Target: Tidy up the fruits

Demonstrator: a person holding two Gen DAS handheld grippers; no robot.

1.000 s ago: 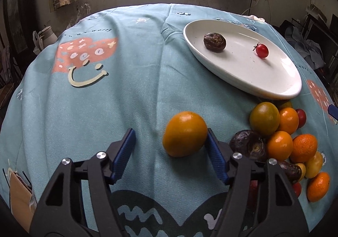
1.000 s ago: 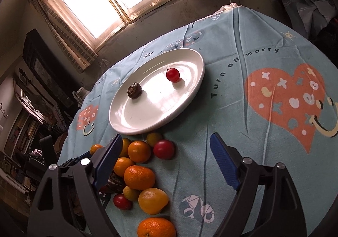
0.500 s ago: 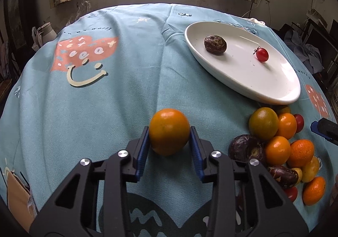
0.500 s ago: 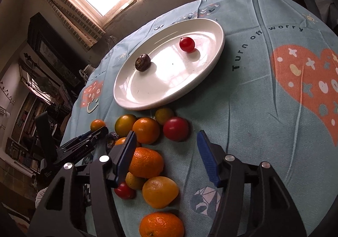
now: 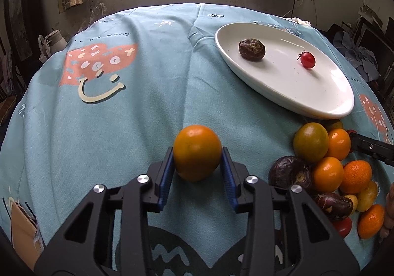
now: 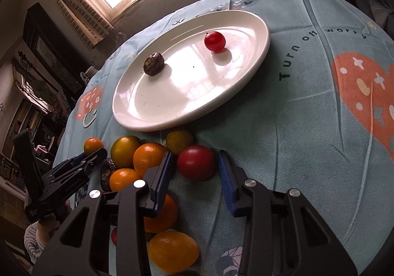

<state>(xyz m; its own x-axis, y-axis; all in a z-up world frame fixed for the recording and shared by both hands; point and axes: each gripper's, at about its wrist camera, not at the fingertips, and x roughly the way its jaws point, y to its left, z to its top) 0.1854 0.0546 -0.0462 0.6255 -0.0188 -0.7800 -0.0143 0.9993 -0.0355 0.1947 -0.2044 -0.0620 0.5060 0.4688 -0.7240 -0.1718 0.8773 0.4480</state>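
Clamping an orange (image 5: 197, 152) just above the blue tablecloth (image 5: 138, 108), the left gripper (image 5: 197, 172) holds firm while the right gripper's (image 6: 197, 172) jaws are closing around a red tomato (image 6: 196, 162) beside the white plate (image 6: 138, 118).

On the white plate (image 6: 256, 54) lie two fruits: one dark passion fruit (image 6: 154, 64) and one red cherry tomato (image 6: 215, 41). Beside the plate is one pile of fruits (image 5: 330, 172); their number I cannot tell.

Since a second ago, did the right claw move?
Yes. The right claw came closer to the white plate and now straddles the red tomato, jaws closing.
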